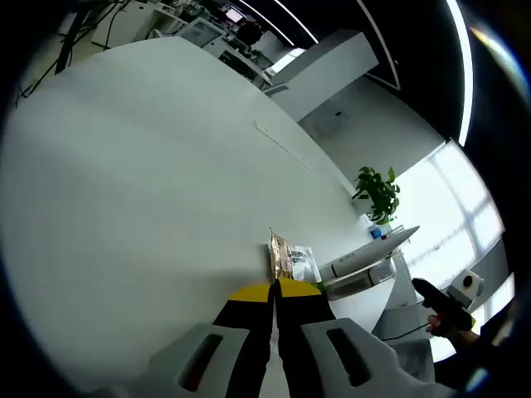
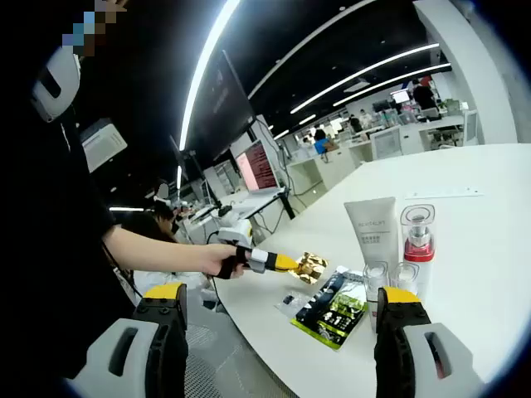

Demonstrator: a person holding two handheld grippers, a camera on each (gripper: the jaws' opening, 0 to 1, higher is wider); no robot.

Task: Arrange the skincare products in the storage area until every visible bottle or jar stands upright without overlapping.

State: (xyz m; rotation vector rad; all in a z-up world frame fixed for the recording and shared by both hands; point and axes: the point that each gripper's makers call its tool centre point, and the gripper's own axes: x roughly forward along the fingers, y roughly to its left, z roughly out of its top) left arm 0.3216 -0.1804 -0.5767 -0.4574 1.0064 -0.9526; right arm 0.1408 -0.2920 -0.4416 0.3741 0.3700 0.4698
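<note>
Left gripper (image 2: 311,267) clamped on crinkled gold foil sachet (image 1: 280,255), long axis along jaws, held over white table (image 1: 149,191) edge; right gripper (image 2: 282,323) wide, nearer upright white tube (image 2: 372,232) and red-collared clear pump bottle (image 2: 417,240).

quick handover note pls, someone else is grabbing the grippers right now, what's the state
Left gripper: jaws shut on a crinkly gold packet, held above the white table.
Right gripper: jaws open, holding nothing, aimed at the product cluster near the table edge.
Things: white tube and red pump bottle stand upright side by side; two small clear jars in front of them; dark and green sachets lie flat, overlapping.
Done: tube and pump bottle are up.
Left: set the gold packet down, and separate the sachets.
</note>
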